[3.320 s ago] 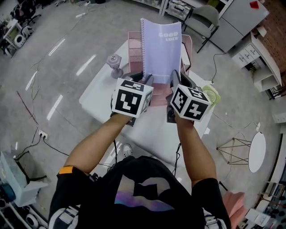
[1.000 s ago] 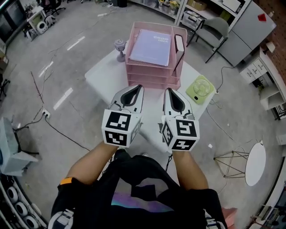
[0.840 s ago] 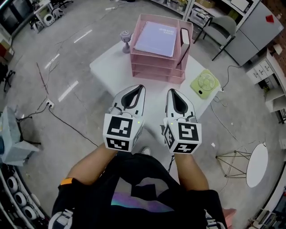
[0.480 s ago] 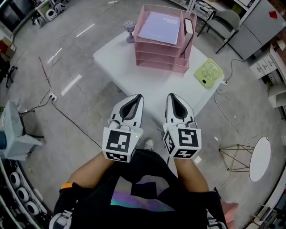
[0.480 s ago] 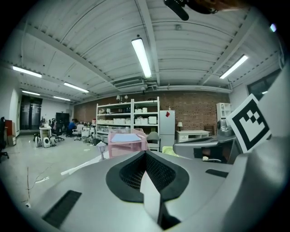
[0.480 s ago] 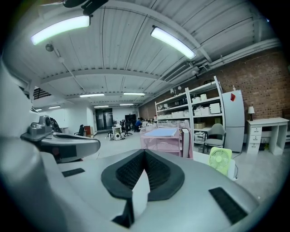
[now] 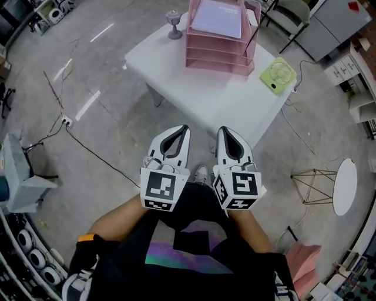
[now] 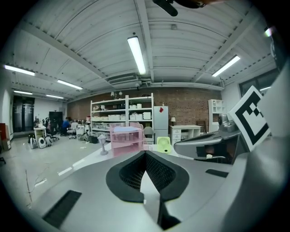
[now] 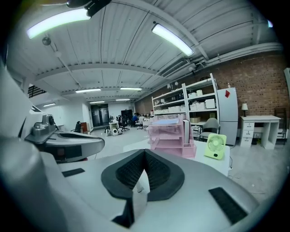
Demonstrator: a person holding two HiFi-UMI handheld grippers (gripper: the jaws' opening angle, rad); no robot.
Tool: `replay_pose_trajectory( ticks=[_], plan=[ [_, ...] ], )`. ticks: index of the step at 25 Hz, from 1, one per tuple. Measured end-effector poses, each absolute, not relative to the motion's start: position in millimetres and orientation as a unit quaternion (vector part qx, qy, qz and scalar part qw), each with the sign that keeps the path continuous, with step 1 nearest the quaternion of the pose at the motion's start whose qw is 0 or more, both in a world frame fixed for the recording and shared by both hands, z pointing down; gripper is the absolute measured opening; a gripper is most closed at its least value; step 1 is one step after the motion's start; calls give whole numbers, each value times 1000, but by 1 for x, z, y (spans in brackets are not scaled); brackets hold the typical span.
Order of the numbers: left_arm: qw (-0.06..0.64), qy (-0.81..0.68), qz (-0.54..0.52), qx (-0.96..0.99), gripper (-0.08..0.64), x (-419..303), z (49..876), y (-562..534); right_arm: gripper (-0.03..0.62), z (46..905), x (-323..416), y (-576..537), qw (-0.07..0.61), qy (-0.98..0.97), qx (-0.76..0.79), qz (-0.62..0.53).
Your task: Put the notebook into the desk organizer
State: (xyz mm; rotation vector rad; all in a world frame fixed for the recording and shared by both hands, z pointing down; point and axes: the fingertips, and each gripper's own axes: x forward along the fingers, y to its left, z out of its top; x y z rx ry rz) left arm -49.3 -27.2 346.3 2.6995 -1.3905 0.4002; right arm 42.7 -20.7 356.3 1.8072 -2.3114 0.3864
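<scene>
The pale purple notebook (image 7: 218, 15) lies flat in the top tray of the pink desk organizer (image 7: 218, 54) at the far side of the white table (image 7: 211, 97). Both grippers hang side by side close to my body, well short of the table's near edge. The left gripper (image 7: 185, 129) is shut and empty, and so is the right gripper (image 7: 221, 130). The left gripper view shows the organizer (image 8: 123, 141) far off beyond the shut left gripper (image 8: 145, 153). In the right gripper view the organizer (image 9: 170, 136) carries the notebook (image 9: 165, 121) beyond the shut right gripper (image 9: 144, 152).
A green desk fan (image 7: 278, 75) lies on the table right of the organizer, and a small grey lamp (image 7: 174, 16) stands to its left. Cables trail over the floor at left. A round white side table (image 7: 344, 187) and a wire stand are at right.
The notebook was held upright over the organizer by both grippers; it now lies in the top tray. Both grippers have drawn back, and the table has receded toward the top of the view.
</scene>
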Motion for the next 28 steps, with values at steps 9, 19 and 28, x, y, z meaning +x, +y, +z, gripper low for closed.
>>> replay_pose_trajectory(
  ticks=[9,19,28],
  plan=[
    [40,-428,141,892,8,-70,363,0,17,370,25,17,96,-754,634,145],
    [47,-421,142,895,8,-79,371,3,17,377,8,29,108,-752,634,146],
    [47,-414,146,897,8,-77,373,4,17,378,8,31,110,-750,636,147]
  ],
)
